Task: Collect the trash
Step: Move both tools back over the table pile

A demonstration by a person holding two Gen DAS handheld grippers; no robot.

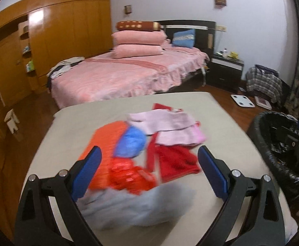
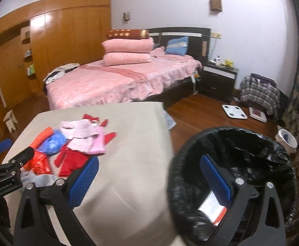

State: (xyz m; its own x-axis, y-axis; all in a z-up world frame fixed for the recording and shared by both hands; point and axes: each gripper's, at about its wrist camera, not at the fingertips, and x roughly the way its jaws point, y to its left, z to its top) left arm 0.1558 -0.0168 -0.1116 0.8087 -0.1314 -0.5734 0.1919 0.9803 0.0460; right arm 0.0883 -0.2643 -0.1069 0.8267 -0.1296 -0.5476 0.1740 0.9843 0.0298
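A grey crumpled piece [image 1: 128,207] lies nearest, between the wide-open, empty fingers of the left gripper [image 1: 149,172], with red wrapper [image 1: 133,176], blue bag [image 1: 131,143] and clothes still on the table [image 1: 221,127]: most collecting seems undone. In the right view, the right gripper [image 2: 149,180], spread wide and holding nothing, straddles the bin's [image 2: 231,135] rim; a white-and-red packet [image 2: 211,211] already lies inside.

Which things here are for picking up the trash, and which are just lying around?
For the trash job:
- crumpled blue plastic bag
- shiny red plastic wrapper
- round bin with black plastic liner
- white and red paper already in the bin
- open left gripper, open right gripper

Just lying about:
- pale pink folded cloth
- red fuzzy cloth
- white bathroom scale
- pink bed
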